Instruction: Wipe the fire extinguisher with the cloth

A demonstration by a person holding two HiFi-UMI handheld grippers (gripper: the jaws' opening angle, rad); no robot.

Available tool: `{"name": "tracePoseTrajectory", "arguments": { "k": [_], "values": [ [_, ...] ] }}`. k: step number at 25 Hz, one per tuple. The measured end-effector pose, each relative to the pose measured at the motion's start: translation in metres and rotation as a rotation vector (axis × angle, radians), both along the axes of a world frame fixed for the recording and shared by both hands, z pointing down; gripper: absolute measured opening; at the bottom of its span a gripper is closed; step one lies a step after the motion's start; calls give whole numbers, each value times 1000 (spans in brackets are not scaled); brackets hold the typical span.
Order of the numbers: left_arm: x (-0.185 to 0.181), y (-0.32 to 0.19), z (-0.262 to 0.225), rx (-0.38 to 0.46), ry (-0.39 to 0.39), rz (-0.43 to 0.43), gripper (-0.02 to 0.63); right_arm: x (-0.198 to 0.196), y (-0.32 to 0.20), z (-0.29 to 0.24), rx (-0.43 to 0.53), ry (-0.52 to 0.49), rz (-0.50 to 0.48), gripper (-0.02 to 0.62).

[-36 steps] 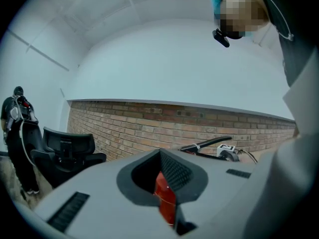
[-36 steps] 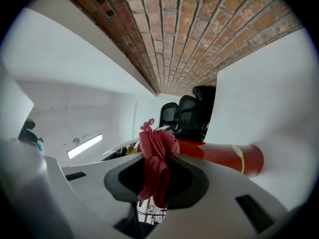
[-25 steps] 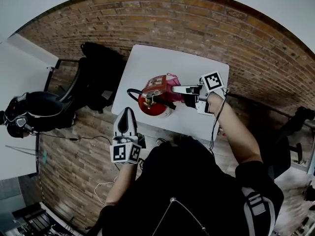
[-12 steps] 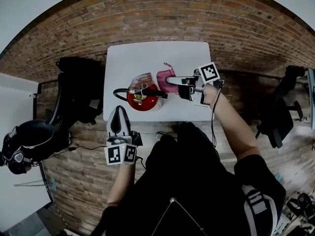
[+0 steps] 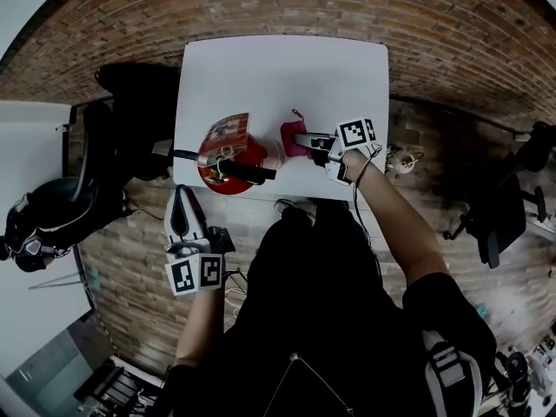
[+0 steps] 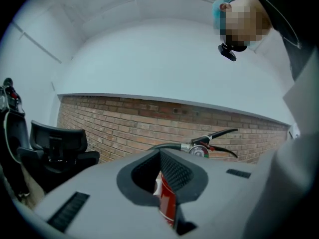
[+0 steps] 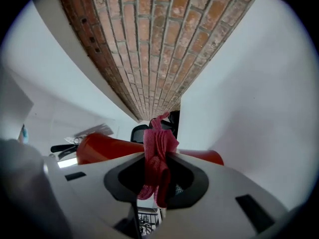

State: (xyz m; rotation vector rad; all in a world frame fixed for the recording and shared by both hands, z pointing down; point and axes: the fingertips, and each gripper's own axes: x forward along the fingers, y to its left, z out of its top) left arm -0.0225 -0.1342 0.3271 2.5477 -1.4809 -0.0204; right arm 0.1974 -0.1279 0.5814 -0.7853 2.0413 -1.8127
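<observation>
Now, this looks like the wiping step itself. The right gripper has its jaws clamped tight on the pink cloth, with a bunched fold poking out past the tips. It sits just beside the red fire extinguisher, which stands upright on the white table near the front edge. Whether fabric is actually pressing on the cylinder, I can't say from here. The left gripper hangs off the table's near edge, jaws closed together on nothing, pointing at the cylinder but apart from it. Next move, by my reckoning: press the cloth onto the red body and sweep around it, perhaps with the left steadying the top so nothing tips.
</observation>
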Motion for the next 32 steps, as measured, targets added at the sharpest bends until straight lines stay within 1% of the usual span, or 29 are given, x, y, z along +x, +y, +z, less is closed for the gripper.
{"name": "tracePoseTrajectory", "arguments": {
  "k": [5, 9, 12, 15, 21, 24, 26, 28, 32],
  "values": [
    [2, 1, 9, -13, -67, -86, 31, -5, -4, 70, -49, 78, -47, 103],
    [7, 4, 17, -29, -99, -133, 31, -7, 1, 116, -104, 84, -53, 103],
    [7, 7, 21, -32, -109, -165, 31, -13, 2, 135, -119, 97, -55, 103],
    [3, 12, 25, -37, -117, -193, 31, -20, 3, 148, -121, 116, -57, 103],
    [-2, 19, 34, -57, -137, -240, 31, -31, 10, 166, -141, 201, -87, 103],
    [-3, 20, 39, -60, -138, -248, 31, -37, 9, 175, -138, 267, -95, 103],
    [-2, 21, 41, -62, -138, -247, 29, -41, 9, 178, -133, 288, -81, 103],
    [-2, 23, 42, -63, -138, -248, 31, -44, 9, 179, -129, 286, -62, 103],
    [-4, 25, 43, -65, -125, -259, 31, -47, 9, 175, -164, 201, -32, 103]
  ]
}}
